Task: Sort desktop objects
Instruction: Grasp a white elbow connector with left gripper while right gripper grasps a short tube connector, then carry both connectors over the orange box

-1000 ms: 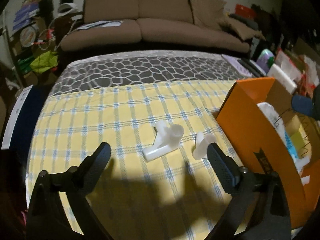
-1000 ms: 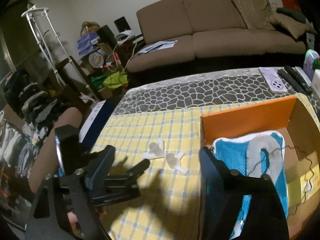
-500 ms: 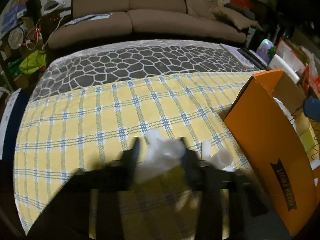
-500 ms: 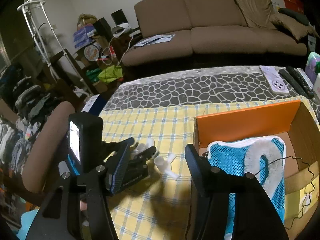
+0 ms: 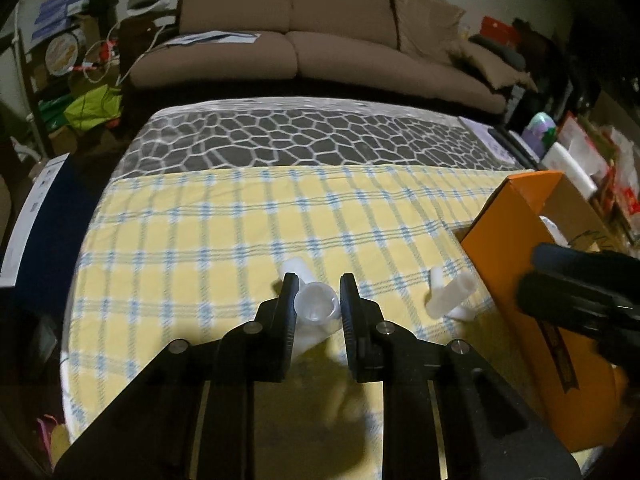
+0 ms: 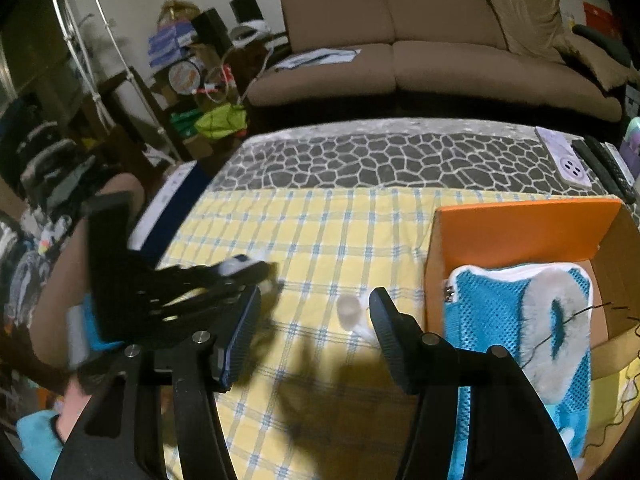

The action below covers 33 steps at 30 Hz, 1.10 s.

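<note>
White plastic sits clamped in your left claw (image 5: 316, 296): both fingers (image 5: 289, 300) press on the round open end of a fitting (image 5: 316, 307), which lies near the middle of the yellow checked cloth (image 5: 208, 248). A second fitting (image 5: 448, 295) lies to its right, apart from the first and just beside the orange box (image 5: 516, 280); whether it touches the box wall is hard to tell.

Your right claw (image 6: 314, 314) is spread wide and grasping nothing. It hangs over the cloth (image 6: 320, 240) with the second fitting (image 6: 347, 310) showing between its fingers, close to the right finger (image 6: 386, 320). That finger stands near the left wall of the box (image 6: 520, 228). In the same view your left claw (image 6: 244, 268) comes in from the left, blurred, with a bit of white at its tip.

The box fills the right side of the tabletop. Its top is open, and a blue mesh pad (image 6: 492, 320) with a grey fleece patch (image 6: 556, 320) takes up much of the inside.

Left of and beyond the fittings the cloth is flat. Its far edge meets a grey cobble-pattern cover (image 5: 320, 136), which runs to the far edge of the tabletop; a brown sofa (image 5: 320, 40) stands behind that. A white socket strip (image 6: 566, 160) and remotes (image 6: 604, 168) lie at the far right corner.
</note>
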Each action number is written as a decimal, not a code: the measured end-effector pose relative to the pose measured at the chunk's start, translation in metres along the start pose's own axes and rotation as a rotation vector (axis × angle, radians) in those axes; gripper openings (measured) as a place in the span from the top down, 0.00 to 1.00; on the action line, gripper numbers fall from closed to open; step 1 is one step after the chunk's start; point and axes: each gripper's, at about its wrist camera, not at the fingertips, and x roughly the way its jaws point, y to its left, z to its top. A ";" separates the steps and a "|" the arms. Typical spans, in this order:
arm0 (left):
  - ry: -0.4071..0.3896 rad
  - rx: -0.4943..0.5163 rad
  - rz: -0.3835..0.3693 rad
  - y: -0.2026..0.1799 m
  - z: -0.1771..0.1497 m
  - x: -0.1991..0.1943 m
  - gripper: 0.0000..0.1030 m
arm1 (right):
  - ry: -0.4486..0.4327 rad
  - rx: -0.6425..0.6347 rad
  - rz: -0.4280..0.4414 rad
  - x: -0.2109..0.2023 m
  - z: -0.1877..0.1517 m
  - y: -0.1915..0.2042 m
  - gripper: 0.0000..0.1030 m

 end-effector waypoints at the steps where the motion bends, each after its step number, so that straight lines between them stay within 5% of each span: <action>1: -0.001 -0.005 0.000 0.002 -0.001 -0.003 0.81 | 0.007 -0.005 -0.018 0.006 0.000 0.002 0.46; 13: -0.004 -0.040 -0.008 0.021 -0.009 -0.016 0.81 | 0.111 -0.096 -0.252 0.071 -0.006 0.015 0.47; 18: -0.002 -0.067 -0.022 0.027 -0.011 -0.017 0.81 | 0.147 -0.088 -0.252 0.093 -0.010 0.008 0.47; 20: -0.001 -0.068 -0.023 0.027 -0.012 -0.017 0.81 | 0.147 -0.091 -0.254 0.096 -0.012 0.006 0.60; 22: 0.001 -0.067 -0.023 0.026 -0.013 -0.018 0.81 | 0.119 -0.108 -0.258 0.090 -0.011 0.006 0.84; 33: 0.018 -0.057 -0.029 0.002 -0.018 -0.042 0.81 | 0.081 -0.068 -0.116 0.047 -0.011 0.010 0.84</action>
